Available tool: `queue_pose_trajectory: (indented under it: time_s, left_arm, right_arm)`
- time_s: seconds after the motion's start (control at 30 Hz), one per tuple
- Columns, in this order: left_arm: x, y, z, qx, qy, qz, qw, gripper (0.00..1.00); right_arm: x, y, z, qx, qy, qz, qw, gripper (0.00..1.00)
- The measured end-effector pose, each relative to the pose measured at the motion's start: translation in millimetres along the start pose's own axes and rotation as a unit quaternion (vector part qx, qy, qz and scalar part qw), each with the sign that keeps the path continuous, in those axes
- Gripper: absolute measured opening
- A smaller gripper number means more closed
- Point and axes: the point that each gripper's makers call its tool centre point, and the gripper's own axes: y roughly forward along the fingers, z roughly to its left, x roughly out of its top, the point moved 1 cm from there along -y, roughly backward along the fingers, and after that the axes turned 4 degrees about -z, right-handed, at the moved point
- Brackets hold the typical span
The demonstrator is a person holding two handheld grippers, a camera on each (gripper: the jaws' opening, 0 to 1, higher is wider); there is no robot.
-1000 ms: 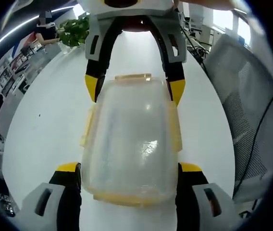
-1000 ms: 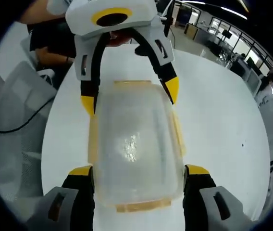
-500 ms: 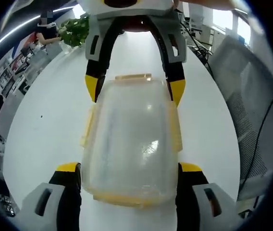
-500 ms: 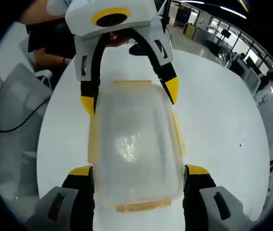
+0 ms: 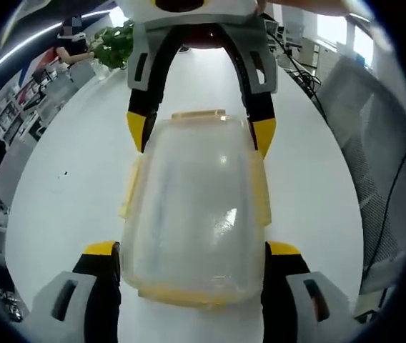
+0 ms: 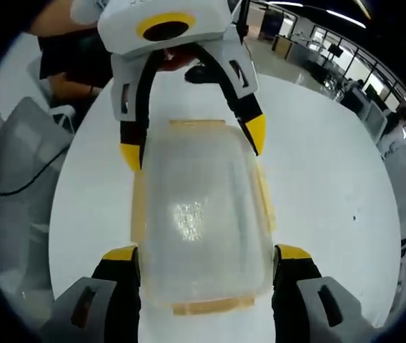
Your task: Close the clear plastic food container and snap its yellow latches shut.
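Nothing moves on the container [image 5: 192,214] since before: it lies lengthwise between your left gripper [image 5: 192,250] and right gripper [image 6: 203,254], both wide around its ends.

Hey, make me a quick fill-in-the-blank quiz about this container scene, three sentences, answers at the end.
1. The clear plastic container sits between the jaws of the left gripper and, at its far end, the right gripper, on a ____ table.
2. The container's latches are coloured ____.
3. In the left gripper view, a green ____ stands at the table's far end.

Missing words: white; yellow; plant
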Motion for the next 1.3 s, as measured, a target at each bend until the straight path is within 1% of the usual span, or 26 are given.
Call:
queue_pose_trajectory:
  time_s: [0.23,0.47,0.57,0.67,0.77,0.8,0.83,0.87,0.93,1.03,1.23,1.3]
  left_arm:
    - [1.4,2.2,5.0,0.001,0.001,0.003,1.0000,0.82]
    - [1.5,2.6,5.2,0.002,0.000,0.003,1.0000,0.82]
    - [1.6,2.7,5.3,0.003,0.002,0.006,1.0000,0.82]
    - [1.4,2.7,5.4,0.006,0.002,0.008,1.0000,0.83]
    - [1.2,2.4,5.1,0.008,0.002,0.008,0.9999,0.83]
    - [1.4,2.1,5.0,0.009,0.004,0.008,0.9999,0.83]
    - [2.2,1.2,5.1,0.010,0.006,0.007,0.9999,0.84]
    - [4.4,0.0,6.6,0.014,0.004,0.001,0.9999,0.86]
    - [5.4,-1.5,8.4,0.019,-0.003,-0.002,0.9998,0.89]
    - [6.1,-3.8,8.5,0.024,-0.005,-0.002,0.9997,0.89]
    - [6.5,-7.5,2.4,0.029,-0.016,-0.007,0.9994,0.88]
    - [5.6,-9.5,0.8,0.031,-0.022,-0.009,0.9992,0.88]
  right_arm:
    - [-1.4,-0.2,-6.2,0.000,0.000,0.002,1.0000,0.76]
    - [-1.4,-0.3,-5.9,0.000,0.001,0.000,1.0000,0.76]
    - [-1.6,0.2,-6.3,0.000,-0.003,0.005,1.0000,0.77]
    - [-1.6,0.4,-6.3,-0.003,-0.008,0.003,1.0000,0.78]
    - [-3.9,0.8,-4.8,-0.005,-0.026,0.009,0.9996,0.78]
    - [-1.5,-0.6,-4.9,-0.007,-0.028,0.004,0.9996,0.78]
    - [2.8,-2.5,-6.1,-0.011,-0.027,-0.008,0.9995,0.78]
    - [6.0,-4.7,-5.8,-0.012,-0.015,-0.015,0.9997,0.81]
    - [6.9,-7.3,-7.5,-0.017,-0.017,-0.015,0.9996,0.83]
    - [5.6,-9.3,-8.9,-0.023,-0.014,-0.014,0.9995,0.83]
    - [-0.7,-13.1,-2.9,-0.026,-0.005,-0.016,0.9995,0.84]
    - [-3.2,-13.4,-0.7,-0.032,-0.004,-0.014,0.9994,0.84]
